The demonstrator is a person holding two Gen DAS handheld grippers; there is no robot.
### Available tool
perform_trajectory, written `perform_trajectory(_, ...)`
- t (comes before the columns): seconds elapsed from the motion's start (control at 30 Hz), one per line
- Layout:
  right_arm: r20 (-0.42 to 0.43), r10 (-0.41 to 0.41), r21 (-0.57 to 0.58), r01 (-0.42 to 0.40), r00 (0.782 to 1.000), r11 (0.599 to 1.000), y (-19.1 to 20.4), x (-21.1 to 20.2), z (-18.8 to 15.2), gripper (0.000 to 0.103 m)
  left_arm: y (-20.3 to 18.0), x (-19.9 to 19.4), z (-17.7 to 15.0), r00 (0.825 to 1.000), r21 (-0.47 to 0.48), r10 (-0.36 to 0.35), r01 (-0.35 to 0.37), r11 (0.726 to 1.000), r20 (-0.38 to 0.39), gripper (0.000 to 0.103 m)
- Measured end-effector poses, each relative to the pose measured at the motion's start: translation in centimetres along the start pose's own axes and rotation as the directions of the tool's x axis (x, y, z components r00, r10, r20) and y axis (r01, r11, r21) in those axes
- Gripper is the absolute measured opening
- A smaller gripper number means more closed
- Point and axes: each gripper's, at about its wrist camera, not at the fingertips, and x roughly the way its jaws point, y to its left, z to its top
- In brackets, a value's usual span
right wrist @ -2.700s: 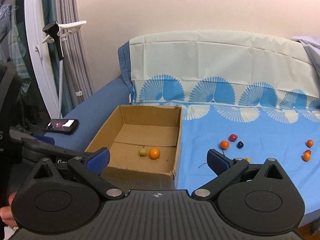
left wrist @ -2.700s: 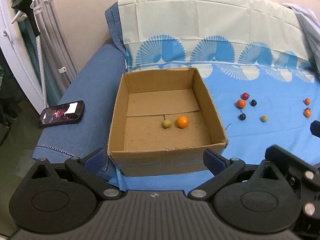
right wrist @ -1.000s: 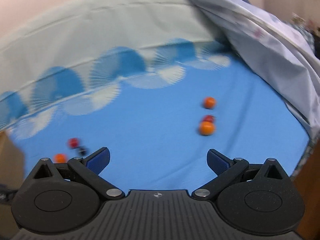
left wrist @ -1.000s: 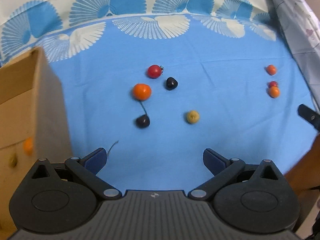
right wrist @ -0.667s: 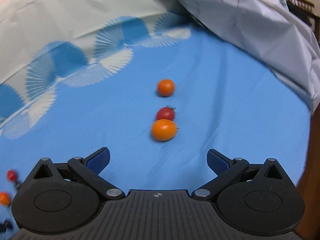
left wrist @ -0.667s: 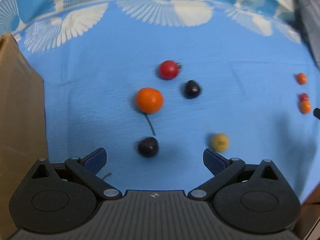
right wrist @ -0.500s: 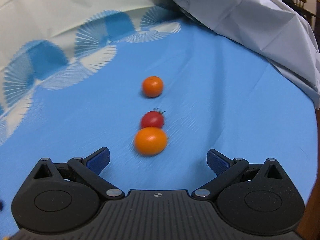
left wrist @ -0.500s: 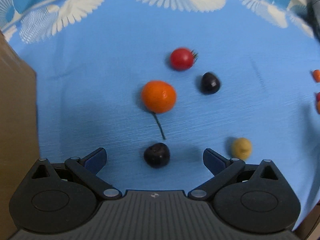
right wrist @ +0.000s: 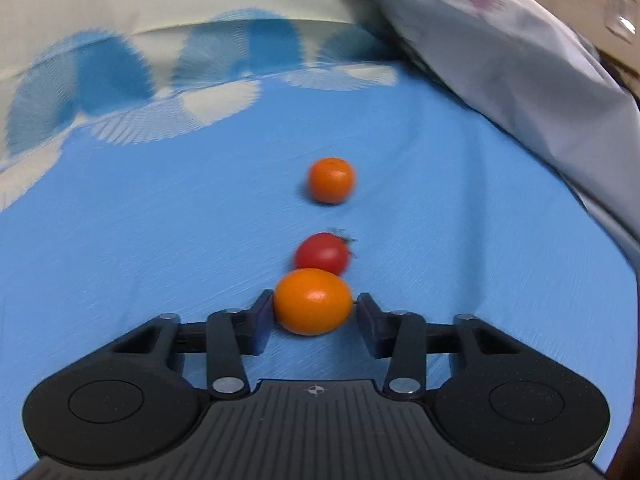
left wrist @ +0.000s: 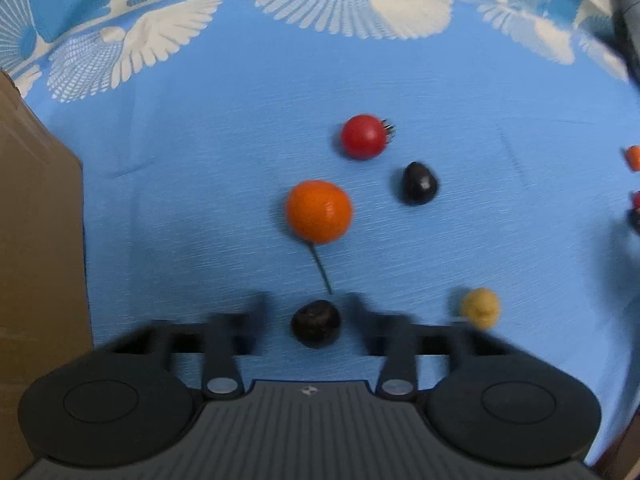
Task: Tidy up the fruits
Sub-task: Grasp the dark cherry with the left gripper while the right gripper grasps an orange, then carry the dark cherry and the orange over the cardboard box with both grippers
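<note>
Left gripper (left wrist: 308,320) fingers blurred, flanking dark cherry (left wrist: 316,323) with gaps either side, not clamped; cardboard box (left wrist: 38,240) wall close at left. Right gripper (right wrist: 313,312) pinching orange tomato (right wrist: 313,301), red tomato (right wrist: 322,254) touching its far side; bare blue sheet (right wrist: 140,240) left

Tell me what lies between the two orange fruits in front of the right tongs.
A red tomato lies between the near orange fruit and the far one, seen in the right wrist view.
</note>
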Motion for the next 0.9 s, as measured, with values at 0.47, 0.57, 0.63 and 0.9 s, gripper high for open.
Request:
perform_trajectory(0.47,0.033,0.170,0.033,-0.171,0.985,0.985,1.5,-8.3,0.1,0.045,1.3,-8.7,-2.3,0.974,-0.008,-0.125,0.128,0.992,0.187,0.027)
perform_trajectory(0.57,0.063,0.229,0.030,-0.231,0.971,0.972,2.4,-11.6,-0.1,0.045,1.4,-11.3,-3.6,0.963,0.030,-0.136,0.133,0.991,0.232,0.027)
perform_trajectory(0.63,0.082,0.252,0.021,-0.255,0.964,0.967,2.9,-14.0,-0.4,0.045,1.4,-12.8,-4.6,0.956,0.057,-0.143,0.133,0.989,0.256,0.027)
perform_trajectory(0.9,0.103,0.381,-0.001,-0.383,0.919,0.924,4.4,-23.5,-1.9,0.046,2.8,-19.4,-8.9,0.937,0.061,-0.153,0.141,0.988,0.313,0.027)
